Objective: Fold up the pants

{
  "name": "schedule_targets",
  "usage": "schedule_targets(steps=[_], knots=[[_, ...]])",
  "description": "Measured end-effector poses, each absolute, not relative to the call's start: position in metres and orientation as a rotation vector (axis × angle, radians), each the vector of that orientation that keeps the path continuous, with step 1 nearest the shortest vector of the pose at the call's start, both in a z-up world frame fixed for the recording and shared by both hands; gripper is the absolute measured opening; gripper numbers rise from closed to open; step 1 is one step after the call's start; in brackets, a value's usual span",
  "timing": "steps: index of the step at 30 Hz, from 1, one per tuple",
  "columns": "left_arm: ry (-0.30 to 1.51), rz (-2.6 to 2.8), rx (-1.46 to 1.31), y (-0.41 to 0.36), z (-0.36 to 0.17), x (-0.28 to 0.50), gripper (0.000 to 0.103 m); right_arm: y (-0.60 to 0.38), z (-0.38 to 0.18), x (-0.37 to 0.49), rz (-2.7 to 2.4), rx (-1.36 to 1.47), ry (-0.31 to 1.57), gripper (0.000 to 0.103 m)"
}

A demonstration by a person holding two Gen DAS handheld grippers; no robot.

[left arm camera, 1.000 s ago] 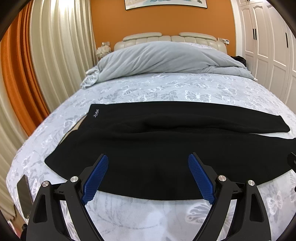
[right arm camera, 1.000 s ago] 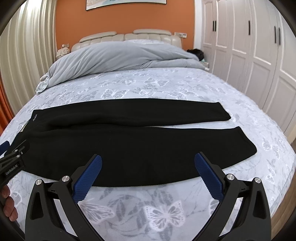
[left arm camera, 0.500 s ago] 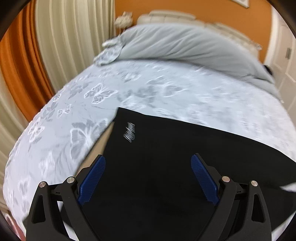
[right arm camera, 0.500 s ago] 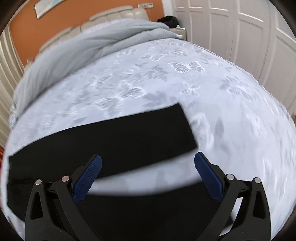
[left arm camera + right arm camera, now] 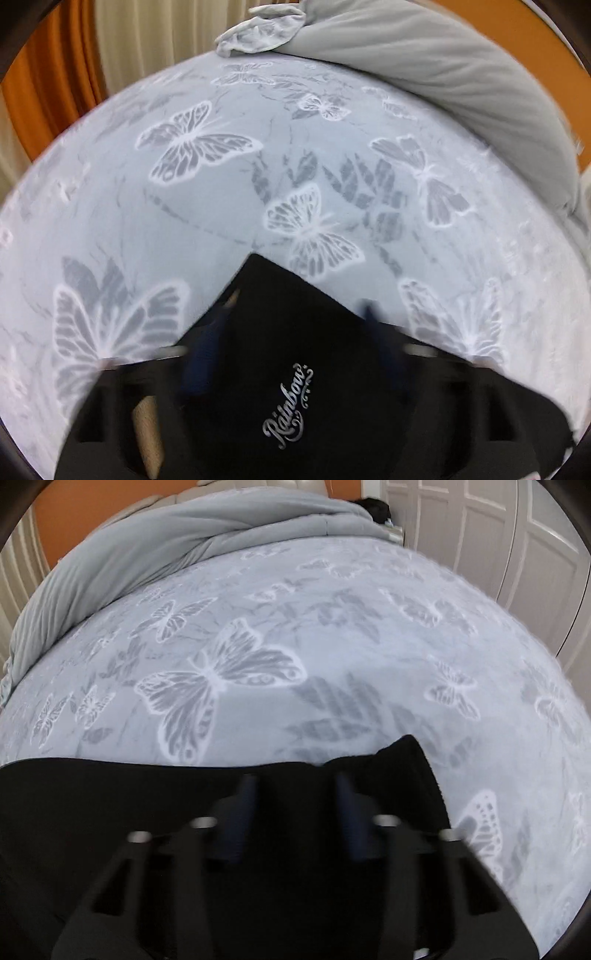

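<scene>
- Pants [image 5: 295,369]: black, flat on the butterfly-print bedspread [image 5: 184,221]; waistband corner with the silver script logo [image 5: 288,406] sits under my left tool, far leg's cuff [image 5: 399,768] under my right.
- Left gripper [image 5: 295,332]: jaws closing, waistband cloth between them; motion blur hides whether the pads press yet, so grip unconfirmed.
- Right gripper [image 5: 295,797]: jaws drawn together on the cuff hem, cloth bunched up beside them.
- Step, my judgement: pinch both ends of the far leg. I should catch both layers, lift evenly, keep the edge taut.
- Change: a second ago both tools stood wide open, back from the near edge; now each is over its corner.
- Grey duvet [image 5: 166,535]: heaped at the headboard, well apart.
</scene>
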State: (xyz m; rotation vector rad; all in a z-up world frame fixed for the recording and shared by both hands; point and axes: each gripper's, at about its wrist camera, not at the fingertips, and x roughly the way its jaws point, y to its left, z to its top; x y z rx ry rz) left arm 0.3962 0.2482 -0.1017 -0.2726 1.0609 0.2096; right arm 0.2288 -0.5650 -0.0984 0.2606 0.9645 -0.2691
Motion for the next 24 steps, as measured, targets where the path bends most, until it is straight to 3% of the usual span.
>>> schedule_targets(steps=[1,4,12,18,21,24], knots=[[1.079,0.210,-0.253,0.246,-0.102,0.397,0.014,-0.565,-0.093,0.227,-0.240,0.297,0.954,0.008],[1.034,0.166,-0.275,0.245,-0.079,0.380,0.006,-0.555,-0.061,0.209,-0.231,0.279,0.866,0.007],[0.863,-0.059,-0.347,0.261,0.030,0.257,0.006,-0.526,0.032,0.104,-0.102,0.220,0.700,0.007],[0.896,-0.083,-0.324,0.284,0.039,0.157,0.007,-0.524,0.012,0.039,-0.111,0.188,0.790,0.008],[0.963,-0.037,-0.292,0.294,0.007,0.133,0.013,-0.528,-0.020,0.020,-0.142,0.201,0.869,0.011],[1.022,0.022,-0.369,0.308,-0.027,0.116,0.039,-0.530,-0.038,0.001,-0.195,0.229,0.912,0.014]])
